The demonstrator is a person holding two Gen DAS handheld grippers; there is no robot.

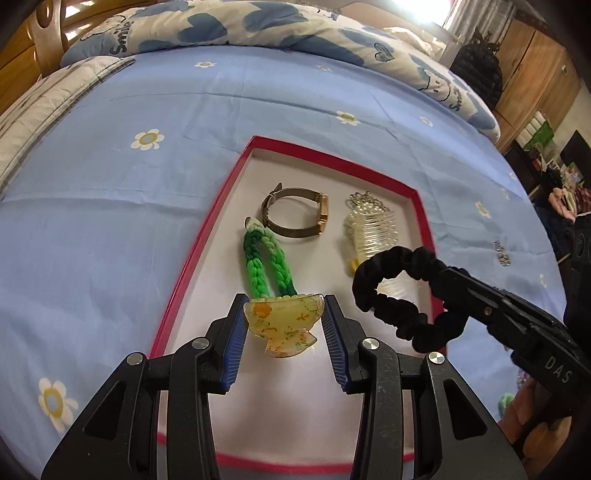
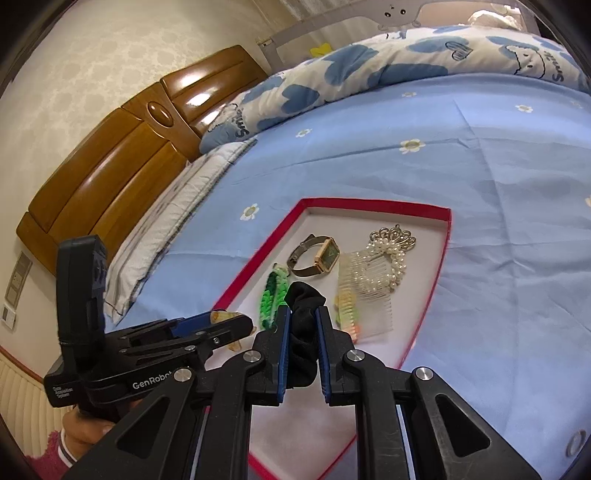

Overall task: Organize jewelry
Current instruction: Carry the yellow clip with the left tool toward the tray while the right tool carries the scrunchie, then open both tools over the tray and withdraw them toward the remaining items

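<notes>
A red-rimmed tray (image 1: 207,236) with a white floor lies on the blue bed sheet; it also shows in the right wrist view (image 2: 445,236). In it lie a green braided band (image 1: 264,258), a gold watch (image 1: 295,214) and a pearl hair comb (image 1: 369,221). My left gripper (image 1: 283,326) is shut on a yellow translucent claw clip (image 1: 282,326) just above the tray's near part. My right gripper (image 2: 303,332) is shut on a black scrunchie (image 2: 304,325), held over the tray's right side (image 1: 399,295).
A blue-and-white quilt (image 1: 258,26) is heaped at the far side of the bed. A wooden headboard (image 2: 110,177) stands to the left. A small silver item (image 1: 502,253) lies on the sheet to the right of the tray. A wardrobe (image 1: 535,74) stands beyond.
</notes>
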